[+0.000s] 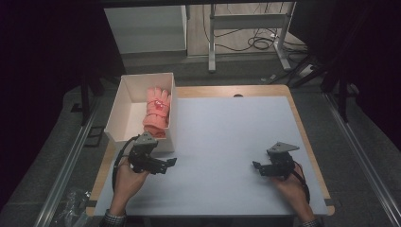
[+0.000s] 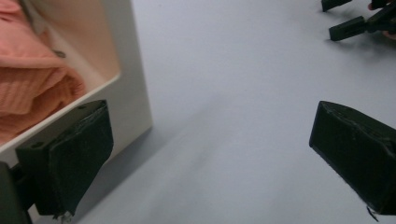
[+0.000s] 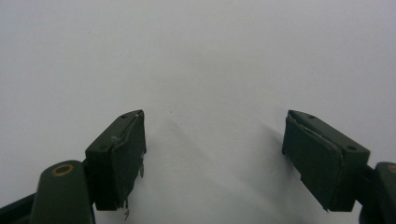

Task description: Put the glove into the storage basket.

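Box at the worktop's far left corner, glove inside along its right wall; left gripper just before it, right gripper well apart.

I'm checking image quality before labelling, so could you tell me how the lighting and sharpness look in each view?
High view: dark surroundings, table evenly lit, glare on the far edge. Left gripper view: box and near pads soft, faint shadow beside the box. Right gripper view: pale, washed-out tabletop, soft shadows near the pads.
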Action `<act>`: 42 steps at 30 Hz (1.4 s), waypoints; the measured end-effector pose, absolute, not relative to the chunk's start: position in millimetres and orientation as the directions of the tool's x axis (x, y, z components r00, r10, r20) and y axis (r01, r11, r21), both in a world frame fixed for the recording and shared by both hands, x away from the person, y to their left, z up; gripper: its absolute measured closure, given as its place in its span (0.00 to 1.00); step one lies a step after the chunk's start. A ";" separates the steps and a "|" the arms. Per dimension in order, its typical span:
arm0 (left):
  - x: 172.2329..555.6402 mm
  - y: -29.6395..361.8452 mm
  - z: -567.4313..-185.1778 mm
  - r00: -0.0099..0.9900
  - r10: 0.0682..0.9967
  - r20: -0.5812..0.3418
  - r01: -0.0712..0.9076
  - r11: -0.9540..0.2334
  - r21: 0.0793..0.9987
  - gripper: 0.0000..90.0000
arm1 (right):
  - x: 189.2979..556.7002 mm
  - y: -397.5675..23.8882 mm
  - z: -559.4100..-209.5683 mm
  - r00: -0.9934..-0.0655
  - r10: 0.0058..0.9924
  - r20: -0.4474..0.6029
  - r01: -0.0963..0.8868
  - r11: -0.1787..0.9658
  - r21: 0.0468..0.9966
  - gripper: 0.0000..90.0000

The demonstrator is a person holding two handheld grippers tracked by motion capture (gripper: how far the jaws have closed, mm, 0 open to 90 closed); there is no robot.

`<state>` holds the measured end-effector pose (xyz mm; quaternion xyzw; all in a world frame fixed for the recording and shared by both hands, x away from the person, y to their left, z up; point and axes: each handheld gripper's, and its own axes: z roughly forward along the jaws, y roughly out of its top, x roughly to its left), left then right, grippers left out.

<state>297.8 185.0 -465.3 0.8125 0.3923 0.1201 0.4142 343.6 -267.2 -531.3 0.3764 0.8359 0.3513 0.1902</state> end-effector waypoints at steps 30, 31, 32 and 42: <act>312.3 113.0 -490.4 0.759 0.634 -0.148 0.496 -0.416 0.762 0.00 | 343.6 -267.2 -531.2 -0.644 0.763 -0.054 0.496 0.471 0.729 0.24; 313.0 112.0 -492.3 0.760 0.634 -0.147 0.496 -0.418 0.761 0.01 | 343.6 -267.2 -531.3 -0.644 0.763 -0.053 0.496 0.469 0.731 0.24; 314.1 110.5 -495.9 0.759 0.634 -0.150 0.500 -0.419 0.758 0.01 | 343.6 -267.2 -531.3 -0.645 0.763 -0.054 0.496 0.470 0.730 0.24; 316.7 110.1 -512.4 0.750 0.641 -0.166 0.519 -0.413 0.748 0.01 | 343.6 -267.2 -531.3 -0.644 0.763 -0.053 0.496 0.470 0.731 0.24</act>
